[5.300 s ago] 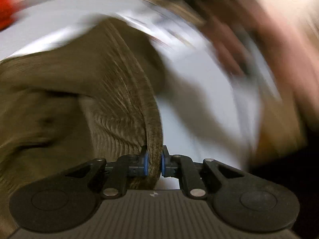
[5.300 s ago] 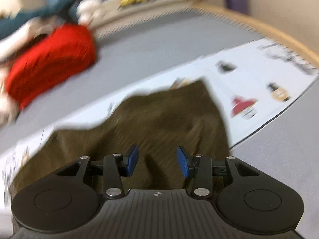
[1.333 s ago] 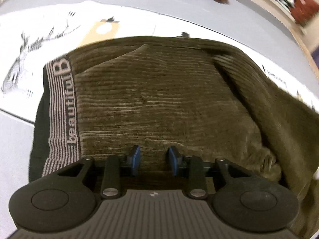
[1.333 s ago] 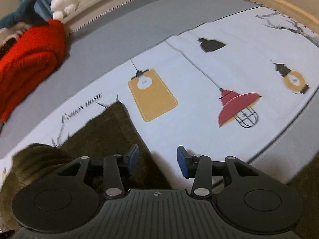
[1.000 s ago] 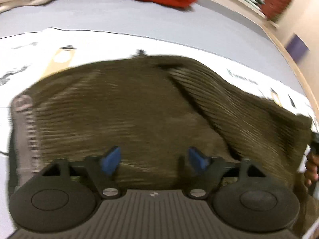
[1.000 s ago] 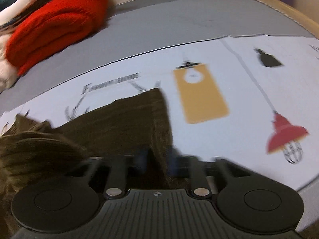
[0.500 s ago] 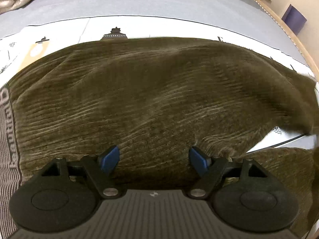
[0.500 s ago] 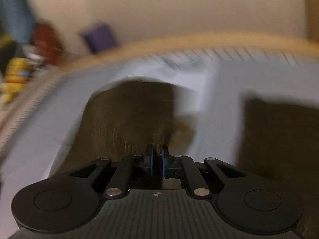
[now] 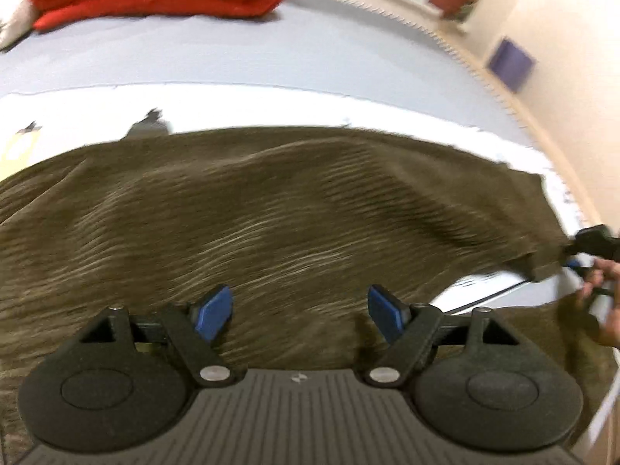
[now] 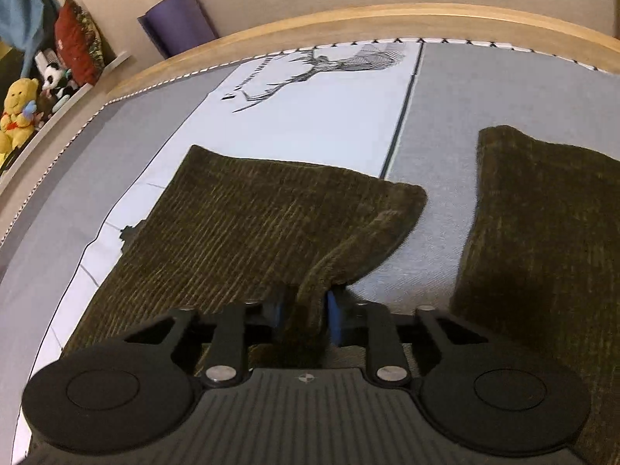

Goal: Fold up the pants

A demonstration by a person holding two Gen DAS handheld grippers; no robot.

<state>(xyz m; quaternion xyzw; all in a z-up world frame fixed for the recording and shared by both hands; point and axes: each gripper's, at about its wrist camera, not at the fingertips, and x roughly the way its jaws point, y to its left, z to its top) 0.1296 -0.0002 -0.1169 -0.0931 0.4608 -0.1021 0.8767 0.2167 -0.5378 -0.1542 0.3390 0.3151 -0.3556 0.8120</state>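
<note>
My right gripper (image 10: 304, 312) pinches the pants (image 10: 248, 224) hem, left gripper (image 9: 300, 310) wide open; mid-fold, next I'd drag toward 9 o'clock.

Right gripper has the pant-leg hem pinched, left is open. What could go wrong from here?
The right gripper pinches only a narrow bunch of the pants hem, so the corduroy might slip out mid-pull. The left gripper is open above the cloth, pinning nothing; pulling may drag the whole garment across the bedsheet and crease it.
</note>
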